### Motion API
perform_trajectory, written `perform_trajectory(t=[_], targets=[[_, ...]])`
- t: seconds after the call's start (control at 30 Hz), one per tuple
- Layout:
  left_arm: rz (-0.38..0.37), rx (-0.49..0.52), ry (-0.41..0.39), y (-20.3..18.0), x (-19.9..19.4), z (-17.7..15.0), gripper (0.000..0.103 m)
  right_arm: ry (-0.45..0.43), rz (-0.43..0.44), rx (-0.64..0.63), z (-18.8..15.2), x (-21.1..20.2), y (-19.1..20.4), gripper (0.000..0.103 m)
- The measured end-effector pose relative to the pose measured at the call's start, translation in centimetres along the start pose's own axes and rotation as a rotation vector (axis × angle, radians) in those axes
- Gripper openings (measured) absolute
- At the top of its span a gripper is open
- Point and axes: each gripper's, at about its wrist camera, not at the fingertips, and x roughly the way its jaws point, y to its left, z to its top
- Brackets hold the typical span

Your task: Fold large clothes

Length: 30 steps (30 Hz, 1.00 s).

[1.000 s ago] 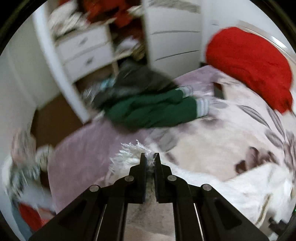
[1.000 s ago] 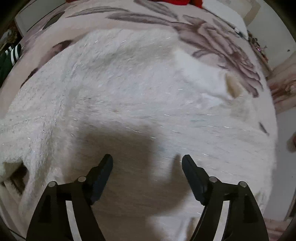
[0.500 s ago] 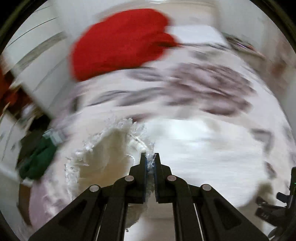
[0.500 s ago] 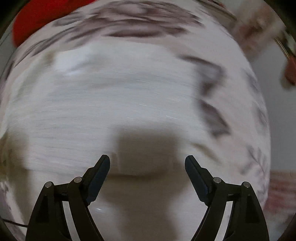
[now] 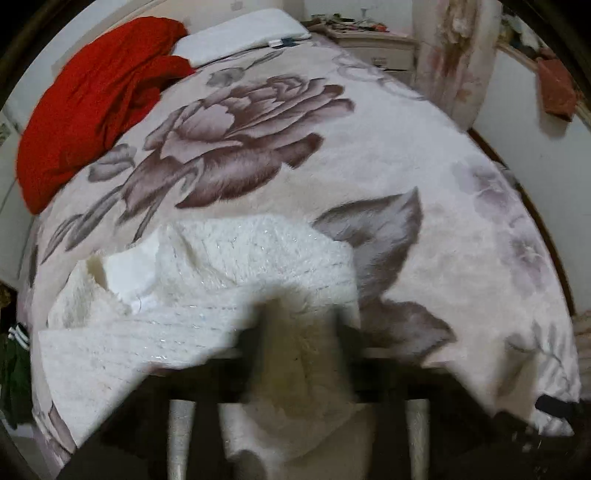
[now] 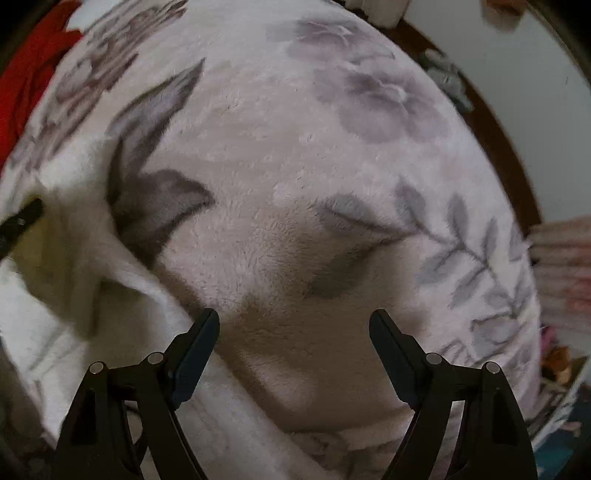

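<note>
A fluffy white knit garment [image 5: 207, 280] lies bunched on a flower-print blanket [image 5: 388, 155] that covers the bed. In the left wrist view my left gripper [image 5: 295, 332] is motion-blurred; its fingers [image 5: 251, 343] stand apart, with white fabric draped between and over them. In the right wrist view my right gripper [image 6: 293, 328] is open and empty, low over the bare blanket [image 6: 295, 184]. The garment's edge [image 6: 55, 295] lies to its left, beside the left finger. The tip of the left gripper [image 6: 18, 221] shows at the far left.
A red cloth [image 5: 92, 99] and a white pillow [image 5: 236, 35] lie at the head of the bed. A nightstand [image 5: 373, 46] and curtain [image 5: 458, 55] stand beyond. A green garment [image 5: 14, 362] is at the left edge. The bed's wooden frame [image 6: 491, 122] curves along the right.
My left gripper swung from the wardrobe side toward the bed's head and its fingers have parted from shut. My right gripper moved right, off the white garment onto bare blanket, still open.
</note>
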Motion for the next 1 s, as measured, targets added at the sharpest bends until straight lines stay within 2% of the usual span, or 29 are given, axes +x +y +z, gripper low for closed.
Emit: perform_trajectory(t=[0.03, 0.1, 0.13, 0.23, 0.33, 0.43, 0.5, 0.6, 0.7, 0.73, 0.77, 0.8, 0.83, 0.87, 0.93, 1.0], targets=[[-0.023, -0.011, 0.001, 0.9, -0.6, 0.1, 0.089, 0.005, 0.034, 0.010, 0.1, -0.3, -0.6, 0.085], [-0.023, -0.053, -0.006, 3.3, -1.9, -0.4, 0.089, 0.012, 0.114, 0.028, 0.0, -2.4, -0.5, 0.085], [0.013, -0.086, -0.005, 5.5, -2.7, -1.0, 0.089, 0.013, 0.149, 0.035, -0.2, -3.6, 0.0, 0.085], [0.158, -0.204, 0.019, 12.9, -4.0, -3.7, 0.089, 0.010, 0.270, 0.053, -0.2, -6.2, 1.8, 0.085], [0.314, -0.363, 0.090, 21.7, -4.0, -7.3, 0.089, 0.013, 0.384, 0.015, 0.3, -8.6, 6.4, 0.085], [0.469, -0.467, 0.176, 29.1, -2.2, -10.9, 0.089, 0.052, 0.433, -0.041, 1.6, -7.6, 11.0, 0.085], [0.545, -0.503, 0.219, 32.3, -0.7, -12.7, 0.089, 0.093, 0.443, -0.067, 2.3, -6.0, 14.0, 0.085], [0.597, -0.510, 0.278, 34.8, 2.4, -15.0, 0.089, 0.165, 0.461, -0.097, 2.9, -3.9, 17.8, 0.085], [0.557, -0.502, 0.329, 35.5, 5.2, -16.3, 0.089, 0.207, 0.494, -0.173, 2.5, -2.5, 21.3, 0.085], [0.549, -0.504, 0.344, 35.6, 6.2, -16.8, 0.089, 0.209, 0.484, -0.203, 2.4, -2.0, 22.3, 0.077], [0.530, -0.516, 0.348, 35.8, 6.8, -17.2, 0.089, 0.199, 0.446, -0.241, 2.3, -1.5, 23.1, 0.061], [0.517, -0.525, 0.345, 35.9, 7.0, -17.5, 0.091, 0.185, 0.370, -0.276, 2.2, -1.0, 23.7, 0.011], [0.500, -0.541, 0.340, 36.3, 7.1, -17.7, 0.092, 0.162, 0.305, -0.284, 2.1, -0.6, 23.9, 0.009], [0.483, -0.554, 0.340, 36.6, 6.9, -17.8, 0.092, 0.141, 0.286, -0.258, 2.3, -0.3, 23.5, 0.009], [0.478, -0.554, 0.345, 36.7, 6.0, -17.5, 0.091, 0.153, 0.255, -0.196, 2.9, 0.7, 22.6, 0.008], [0.495, -0.526, 0.323, 36.3, 4.1, -16.5, 0.091, 0.187, 0.216, -0.233, 2.7, 1.0, 23.6, 0.008]])
